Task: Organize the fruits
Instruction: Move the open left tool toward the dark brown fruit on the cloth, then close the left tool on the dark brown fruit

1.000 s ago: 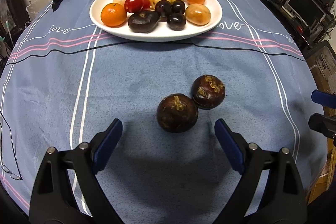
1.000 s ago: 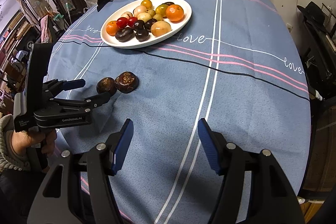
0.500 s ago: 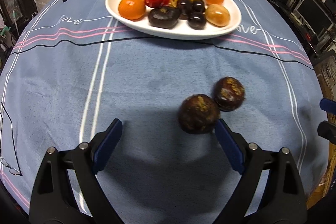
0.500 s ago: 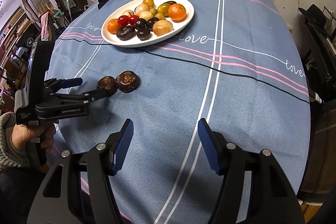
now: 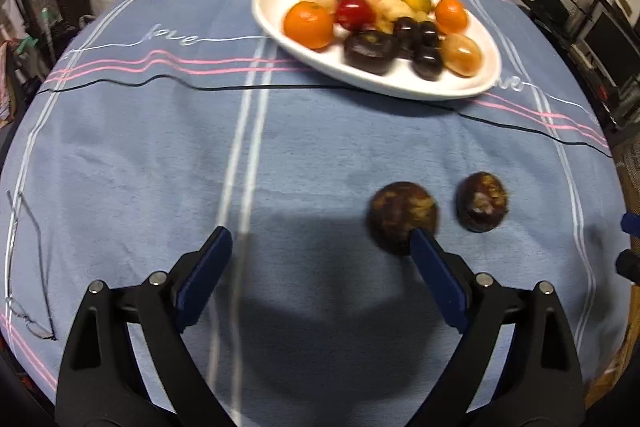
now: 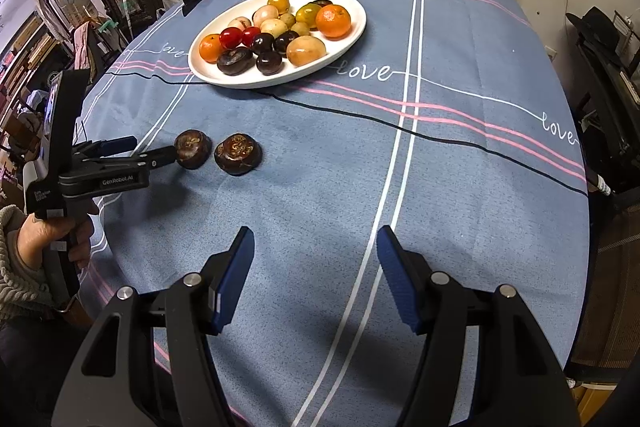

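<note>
Fingers of left gripper [image 5: 320, 247] spread wide, holding nothing; right gripper [image 6: 314, 259] likewise wide, idle.
Near dark fruit [image 5: 402, 217] touches the left gripper's right fingertip, outside the gap; second dark fruit [image 5: 483, 201] just beyond. Probably firm, round, prone to rolling; grip across the widest part.

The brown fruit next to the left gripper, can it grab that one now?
Probably not yet: the left gripper is open, but the nearer brown fruit sits at its right fingertip, outside the jaws.

Black plastic left gripper [image 5: 322, 247], blue-padded jaws, silver screws, white "GenRobot.AI" lettering, bare hand [image 6: 48, 235], knitted grey cuff [image 6: 16, 267]
</note>
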The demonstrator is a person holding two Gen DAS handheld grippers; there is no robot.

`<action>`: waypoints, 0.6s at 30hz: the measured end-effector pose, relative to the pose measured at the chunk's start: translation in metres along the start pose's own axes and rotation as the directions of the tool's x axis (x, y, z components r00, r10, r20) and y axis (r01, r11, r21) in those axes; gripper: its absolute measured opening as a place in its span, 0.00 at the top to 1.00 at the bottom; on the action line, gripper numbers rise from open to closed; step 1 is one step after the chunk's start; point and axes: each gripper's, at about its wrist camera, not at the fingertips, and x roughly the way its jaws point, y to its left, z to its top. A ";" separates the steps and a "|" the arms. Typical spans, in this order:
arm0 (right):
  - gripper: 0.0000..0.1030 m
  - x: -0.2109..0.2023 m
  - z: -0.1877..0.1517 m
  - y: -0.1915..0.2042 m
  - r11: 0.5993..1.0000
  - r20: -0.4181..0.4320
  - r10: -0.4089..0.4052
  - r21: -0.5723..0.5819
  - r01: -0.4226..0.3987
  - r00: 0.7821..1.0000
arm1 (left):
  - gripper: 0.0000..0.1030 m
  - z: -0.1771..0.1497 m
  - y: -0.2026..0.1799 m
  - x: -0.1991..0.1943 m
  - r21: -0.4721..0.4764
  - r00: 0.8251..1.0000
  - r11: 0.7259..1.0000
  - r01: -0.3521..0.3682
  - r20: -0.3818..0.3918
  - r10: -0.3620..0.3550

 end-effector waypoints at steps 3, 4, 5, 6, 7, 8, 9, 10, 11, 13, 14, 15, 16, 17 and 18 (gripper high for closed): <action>0.38 0.001 0.000 0.001 1.000 -0.007 -0.006 -0.002 0.006 1.000 | 0.10 0.003 -0.014 0.005 0.040 1.000 0.999 0.022 0.001 -0.022; 0.38 0.001 0.000 0.002 1.000 -0.009 -0.008 -0.003 0.008 1.000 | 0.10 0.004 -0.019 0.008 0.056 1.000 0.998 0.015 0.002 -0.015; 0.38 0.001 0.000 0.002 1.000 -0.010 -0.010 -0.005 0.010 1.000 | 0.10 0.005 -0.022 0.011 0.065 1.000 0.998 0.008 0.003 -0.008; 0.38 0.001 -0.001 0.002 1.000 -0.010 -0.012 -0.004 0.012 1.000 | 0.10 0.005 -0.023 0.012 0.069 1.000 0.998 -0.001 0.005 0.001; 0.38 0.001 -0.001 0.001 1.000 -0.010 -0.013 -0.004 0.013 1.000 | 0.09 0.006 -0.022 0.016 0.072 1.000 0.997 -0.014 0.007 0.013; 0.38 0.001 -0.001 0.001 1.000 -0.010 -0.015 -0.002 0.015 1.000 | 0.09 0.007 -0.021 0.018 0.070 1.000 0.998 -0.008 0.010 0.007; 0.38 0.000 0.000 0.001 1.000 -0.010 -0.016 0.000 0.016 1.000 | 0.09 0.009 -0.018 0.018 0.064 1.000 0.998 -0.010 0.014 0.009; 0.38 0.000 0.000 0.001 1.000 -0.009 -0.017 0.001 0.017 1.000 | 0.09 0.010 -0.015 0.017 0.060 0.999 0.998 -0.035 0.024 0.033; 0.38 0.000 0.000 0.001 1.000 -0.008 -0.018 0.000 0.018 1.000 | 0.09 0.011 -0.011 0.015 0.060 0.998 0.996 -0.059 0.035 0.057; 0.38 -0.001 0.000 0.002 1.000 -0.005 -0.018 -0.003 0.018 1.000 | 0.09 0.012 0.002 0.013 0.047 0.996 0.995 -0.083 0.041 0.081; 0.38 -0.001 0.000 0.002 1.000 -0.004 -0.017 -0.003 0.017 1.000 | 0.09 0.013 0.009 0.012 0.031 0.996 0.996 -0.084 0.035 0.083; 0.38 -0.001 0.001 0.002 1.000 -0.005 -0.018 -0.003 0.018 1.000 | 0.09 0.013 0.017 0.011 0.012 0.996 0.996 -0.083 0.029 0.083; 0.38 -0.001 0.001 0.002 1.000 -0.005 -0.018 -0.003 0.018 1.000 | 0.09 0.012 0.026 0.009 -0.013 0.997 0.997 -0.076 0.023 0.076; 0.38 0.000 0.001 0.002 1.000 -0.006 -0.017 -0.002 0.017 1.000 | 0.09 0.012 0.032 0.006 -0.038 0.998 0.998 -0.058 0.020 0.059; 0.38 0.000 0.001 0.002 1.000 -0.006 -0.017 -0.001 0.017 1.000 | 0.09 0.011 0.035 0.005 -0.050 0.999 0.998 -0.047 0.020 0.048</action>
